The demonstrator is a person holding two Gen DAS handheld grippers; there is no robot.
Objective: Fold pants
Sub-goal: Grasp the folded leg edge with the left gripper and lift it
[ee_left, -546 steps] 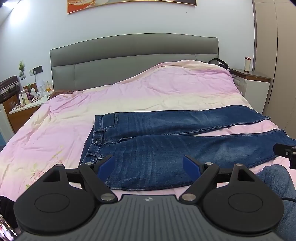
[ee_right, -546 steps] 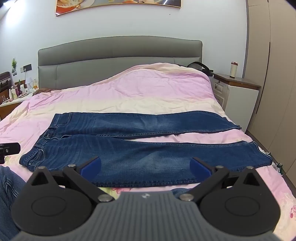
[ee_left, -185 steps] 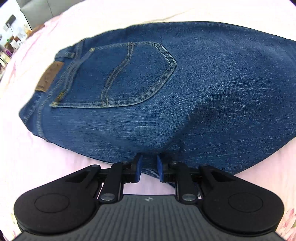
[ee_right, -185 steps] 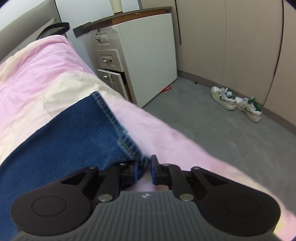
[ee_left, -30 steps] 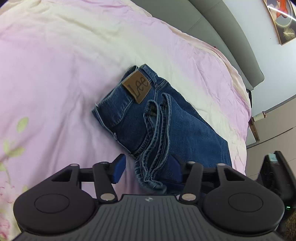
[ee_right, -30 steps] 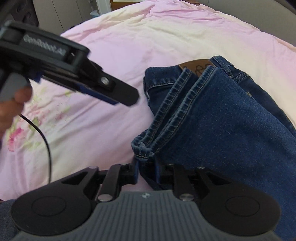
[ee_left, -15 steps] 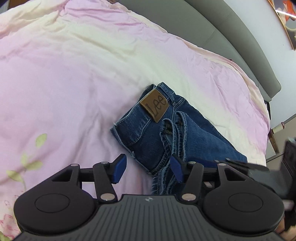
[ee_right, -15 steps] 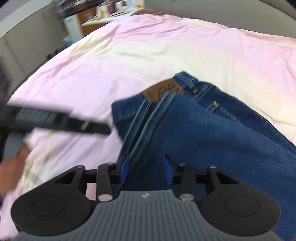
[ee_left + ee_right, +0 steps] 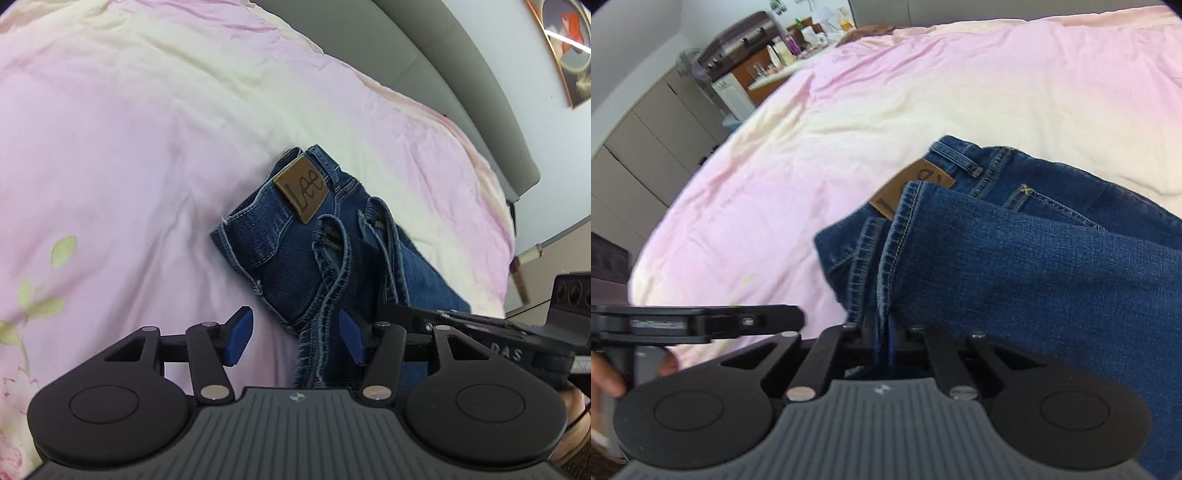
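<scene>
Jeans cut off at right edge; leather patch half hidden under hem, lettering blurred.

pink duvet; grey headboard; cluttered nightstand

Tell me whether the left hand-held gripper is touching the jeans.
Apart. The left wrist view shows the left hand-held gripper open, pink bedding visible between its left finger and the jeans, whose hem hangs clear of the right finger.
</scene>
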